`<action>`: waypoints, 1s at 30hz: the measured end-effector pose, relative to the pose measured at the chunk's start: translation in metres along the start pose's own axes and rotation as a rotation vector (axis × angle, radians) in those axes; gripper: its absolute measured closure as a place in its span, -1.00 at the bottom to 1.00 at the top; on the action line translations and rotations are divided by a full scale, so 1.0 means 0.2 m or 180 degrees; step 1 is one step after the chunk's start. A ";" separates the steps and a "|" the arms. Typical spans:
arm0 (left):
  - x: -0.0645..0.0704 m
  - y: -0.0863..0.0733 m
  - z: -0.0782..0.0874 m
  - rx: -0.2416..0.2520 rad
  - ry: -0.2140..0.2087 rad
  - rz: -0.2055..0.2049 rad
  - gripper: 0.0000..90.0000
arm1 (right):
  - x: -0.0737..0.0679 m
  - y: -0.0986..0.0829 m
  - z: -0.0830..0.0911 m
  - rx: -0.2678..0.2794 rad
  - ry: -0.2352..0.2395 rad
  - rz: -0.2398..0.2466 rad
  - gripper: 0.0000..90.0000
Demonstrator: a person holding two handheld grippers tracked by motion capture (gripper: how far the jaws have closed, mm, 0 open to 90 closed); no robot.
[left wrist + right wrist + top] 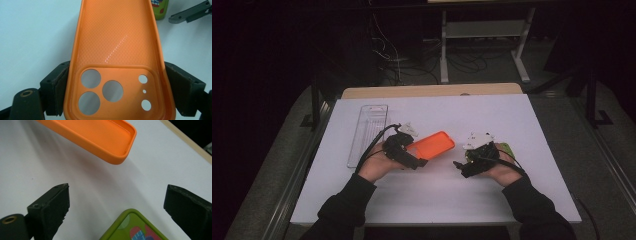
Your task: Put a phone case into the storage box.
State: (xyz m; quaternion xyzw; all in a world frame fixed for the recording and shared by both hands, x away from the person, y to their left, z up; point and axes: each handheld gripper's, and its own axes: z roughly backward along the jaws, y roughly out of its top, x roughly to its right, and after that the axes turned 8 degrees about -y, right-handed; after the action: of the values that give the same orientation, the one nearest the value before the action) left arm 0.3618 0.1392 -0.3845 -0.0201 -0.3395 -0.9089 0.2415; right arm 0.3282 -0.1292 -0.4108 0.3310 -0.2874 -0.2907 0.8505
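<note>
The left gripper clamps the empty orange silicone phone case aloft, while the right gripper, jaws wide and empty, hovers over the green patterned phone, so fitting remains.

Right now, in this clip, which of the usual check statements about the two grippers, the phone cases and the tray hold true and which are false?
1. The left gripper is shut on the orange phone case at its camera-cutout end. True.
2. The right gripper clamps the green phone case. False: its jaws stand open, with the case lying between and below them on the table.
3. The orange phone case lies flat on the white table. False: it is held tilted above it, casting a shadow.
4. A clear plastic tray sits to the left of the left gripper in the high view. True.
5. The green case is plain. False: it bears a coloured pattern.
</note>
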 end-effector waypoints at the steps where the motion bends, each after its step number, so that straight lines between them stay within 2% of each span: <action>1: 0.00 0.00 0.00 0.0005 0.0007 -0.0001 -0.64 | -0.01 0.00 0.00 0.0028 -0.0057 0.0112 -0.87; 4: 0.00 0.00 0.00 -0.0009 0.0000 0.0001 -0.64 | -0.01 0.01 0.01 0.0082 -0.0098 0.0173 -0.87; 5: 0.00 0.00 0.00 -0.0015 -0.0003 -0.0002 -0.64 | -0.02 0.01 0.01 0.0109 -0.0153 0.0253 -0.87; 6: 0.00 0.00 0.00 -0.0015 -0.0003 -0.0002 -0.64 | -0.02 0.01 0.01 0.0109 -0.0153 0.0253 -0.87; 8: 0.00 0.00 0.00 -0.0018 -0.0003 -0.0004 -0.64 | -0.03 0.01 0.01 0.0154 -0.0267 0.0415 -0.87; 11: 0.00 0.00 0.00 -0.0017 -0.0005 -0.0005 -0.64 | -0.04 0.01 0.01 0.0171 -0.0333 0.0481 -0.87; 12: 0.00 0.00 0.00 -0.0019 -0.0005 -0.0007 -0.64 | -0.04 0.01 0.01 0.0184 -0.0356 0.0557 -0.87; 15: 0.00 0.00 0.00 -0.0016 -0.0003 -0.0015 -0.64 | -0.05 0.01 0.01 0.0222 -0.0413 0.0656 -0.87; 17: 0.00 0.00 0.00 -0.0045 -0.0011 -0.0063 -0.64 | -0.06 0.01 0.01 0.0228 -0.0474 0.0729 -0.87; 20: 0.00 0.00 0.00 -0.0041 -0.0009 -0.0076 -0.64 | -0.08 0.01 0.02 0.0261 -0.0572 0.0892 -0.87; 21: 0.00 0.00 0.00 -0.0046 -0.0008 -0.0075 -0.64 | -0.08 0.01 0.02 0.0275 -0.0611 0.0995 -0.87; 26: 0.01 0.00 -0.01 0.0009 -0.0029 -0.0028 -0.64 | -0.10 0.02 0.02 0.0324 -0.0729 0.1206 -0.87; 27: 0.00 0.00 0.00 -0.0049 -0.0035 -0.0081 -0.64 | -0.10 0.02 0.02 0.0333 -0.0763 0.1320 -0.87; 28: 0.00 0.00 0.00 -0.0040 -0.0038 -0.0080 -0.64 | -0.11 0.02 0.02 0.0332 -0.0794 0.1406 -0.87; 29: 0.01 0.00 -0.01 0.0031 -0.0040 -0.0011 -0.64 | -0.11 0.02 0.02 0.0338 -0.0824 0.1507 -0.87; 30: 0.01 0.00 -0.01 0.0029 -0.0036 -0.0017 -0.64 | -0.12 0.02 0.02 0.0338 -0.0852 0.1574 -0.87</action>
State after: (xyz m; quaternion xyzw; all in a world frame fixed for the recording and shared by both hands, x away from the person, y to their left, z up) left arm 0.3611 0.1371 -0.3854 -0.0232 -0.3450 -0.9078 0.2373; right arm 0.3102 -0.1117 -0.4118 0.2536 -0.4839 -0.1001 0.8315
